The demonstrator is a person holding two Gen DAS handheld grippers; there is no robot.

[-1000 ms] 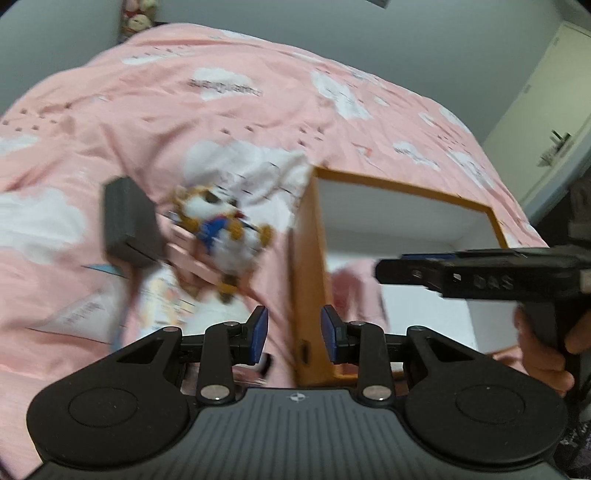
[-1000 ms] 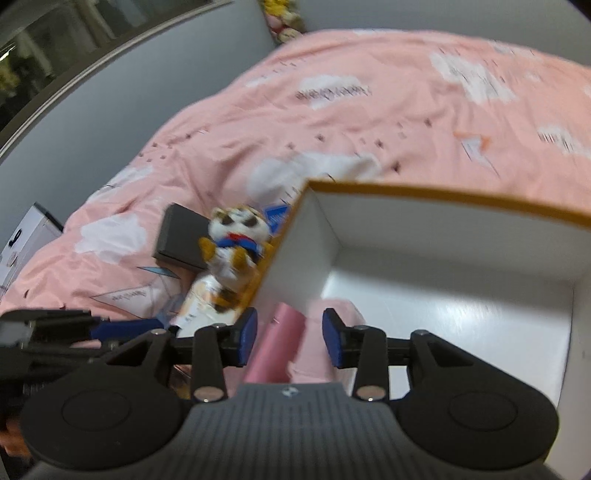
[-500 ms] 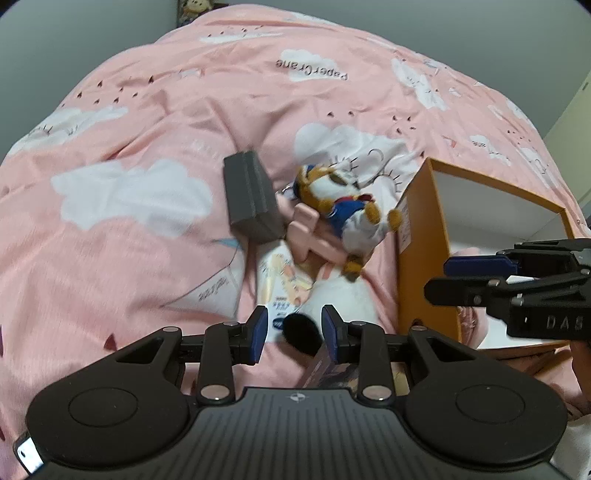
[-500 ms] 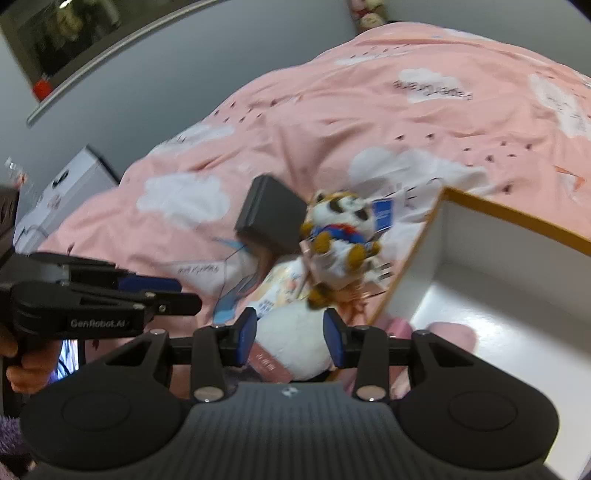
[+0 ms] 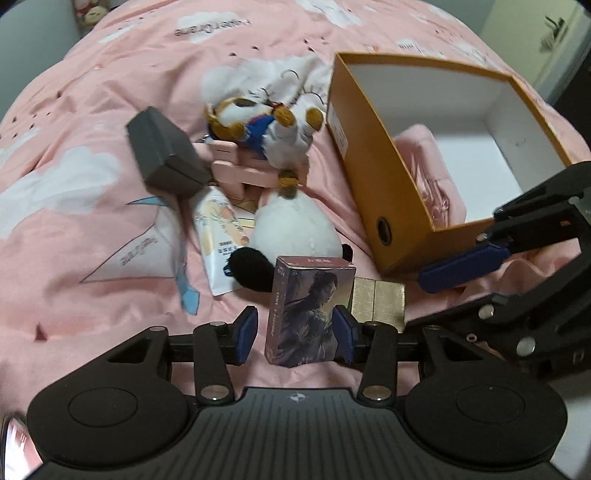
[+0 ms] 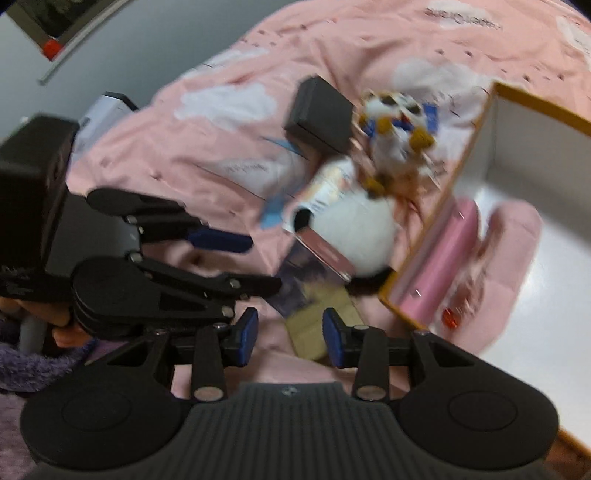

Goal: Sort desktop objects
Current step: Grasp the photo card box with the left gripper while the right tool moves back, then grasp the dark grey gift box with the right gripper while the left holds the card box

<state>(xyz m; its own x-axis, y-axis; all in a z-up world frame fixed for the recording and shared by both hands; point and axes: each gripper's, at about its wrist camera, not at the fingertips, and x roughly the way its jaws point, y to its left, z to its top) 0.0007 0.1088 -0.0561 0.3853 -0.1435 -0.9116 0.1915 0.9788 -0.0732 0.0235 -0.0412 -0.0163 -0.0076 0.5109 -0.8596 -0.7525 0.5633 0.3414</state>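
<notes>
Between the spread fingers of the left gripper [image 5: 294, 334], near the orange box [image 5: 373, 177], stands the upright card box [image 5: 308, 314], untouched, while the likewise spread, empty right gripper [image 6: 289, 336] hovers farther off.

A bedroom in a home: a pink quilt printed with white clouds and small lettering [image 5: 110, 122] fills the ground ahead of the left claw, rumpled over a mattress that rises toward plain grey walls [image 6: 122, 48]. Small plush toys [image 5: 88, 14] sit at the far head of the bed, up and left of the claw. A pale panelled door with a dark lever handle [image 5: 554, 33] stands at far right. Household clutter lies on the bedding just ahead: a white-and-orange stuffed tiger doll [image 5: 266, 122] and an orange cardboard storage box with a white interior [image 5: 373, 177]. Through the blurred right-wrist view, what may be a framed picture [image 6: 48, 22] hangs upper left.
</notes>
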